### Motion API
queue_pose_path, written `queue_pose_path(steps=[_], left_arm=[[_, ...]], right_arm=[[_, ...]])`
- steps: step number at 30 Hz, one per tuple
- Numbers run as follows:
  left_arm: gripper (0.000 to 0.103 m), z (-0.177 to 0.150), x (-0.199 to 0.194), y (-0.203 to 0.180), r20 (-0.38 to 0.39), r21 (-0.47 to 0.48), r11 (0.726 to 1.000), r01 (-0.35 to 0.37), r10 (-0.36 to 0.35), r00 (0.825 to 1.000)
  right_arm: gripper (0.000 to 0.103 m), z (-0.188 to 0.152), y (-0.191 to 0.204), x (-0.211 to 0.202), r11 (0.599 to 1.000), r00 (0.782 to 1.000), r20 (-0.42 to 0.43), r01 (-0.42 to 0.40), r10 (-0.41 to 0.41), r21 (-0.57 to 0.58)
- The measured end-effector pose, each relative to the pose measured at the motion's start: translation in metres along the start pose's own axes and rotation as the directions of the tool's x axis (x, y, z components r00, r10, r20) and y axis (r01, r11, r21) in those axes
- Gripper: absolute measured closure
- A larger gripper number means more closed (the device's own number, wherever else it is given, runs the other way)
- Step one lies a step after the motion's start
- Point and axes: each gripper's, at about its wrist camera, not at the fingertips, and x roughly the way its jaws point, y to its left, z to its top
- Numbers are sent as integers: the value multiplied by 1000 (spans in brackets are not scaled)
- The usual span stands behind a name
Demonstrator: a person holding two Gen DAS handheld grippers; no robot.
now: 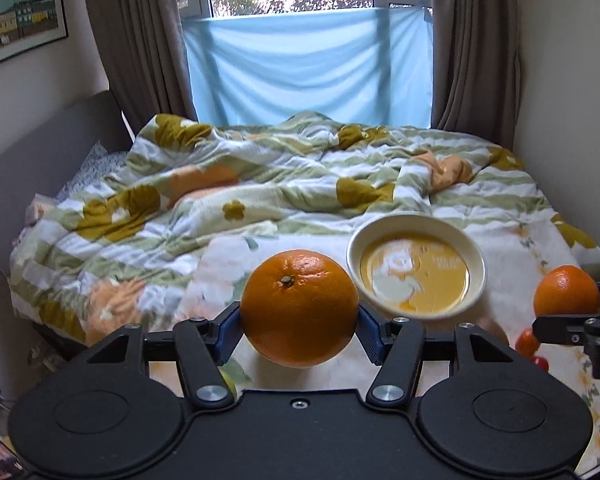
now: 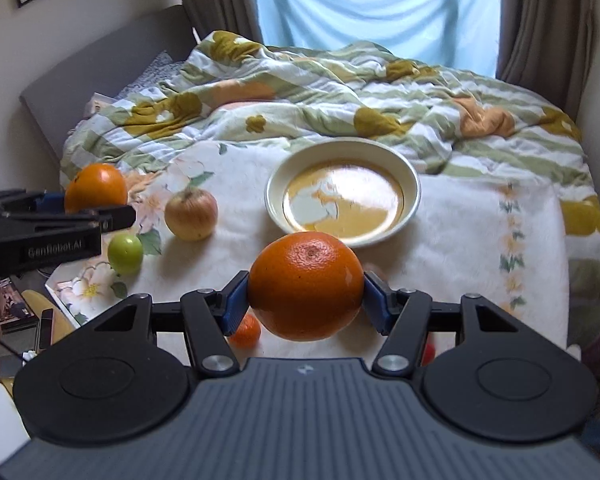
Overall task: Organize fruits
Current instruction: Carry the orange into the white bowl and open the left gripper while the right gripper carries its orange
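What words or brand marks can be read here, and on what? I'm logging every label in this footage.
"GenRobot.AI": on the side of the left tool, seen from the right wrist view; letters are soft.
Framed picture on the wall: no readable text.
Bowl: the inside looks patterned, nothing legible.

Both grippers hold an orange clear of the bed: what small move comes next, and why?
Probably carry the right gripper forward over the bowl and lower its orange in. The bowl looks empty and sits just beyond that orange. The left gripper, also shut on an orange, should wait to avoid crowding.
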Motion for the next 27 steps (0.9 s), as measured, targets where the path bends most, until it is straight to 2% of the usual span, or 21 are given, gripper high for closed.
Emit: queue_pose_path(steps=[5, 11, 17, 27], left_arm=[[40, 32, 16, 1, 10, 28, 999, 43, -43, 999], [40, 65, 58, -9, -9, 53, 991, 123, -123, 992], [40, 84, 118, -29, -79, 90, 978, 191, -184, 980], [40, 95, 215, -71, -184, 164, 950, 267, -236, 954]], right_arm=[[28, 39, -14, -10, 1000, 1000, 23, -5, 6, -25], [28, 83, -29, 0, 1000, 999, 45, 18, -17, -19], [28, 117, -52, 46, 999, 999, 28, 19, -20, 27], [28, 144, -90, 124, 994, 998, -25, 63, -61, 94]])
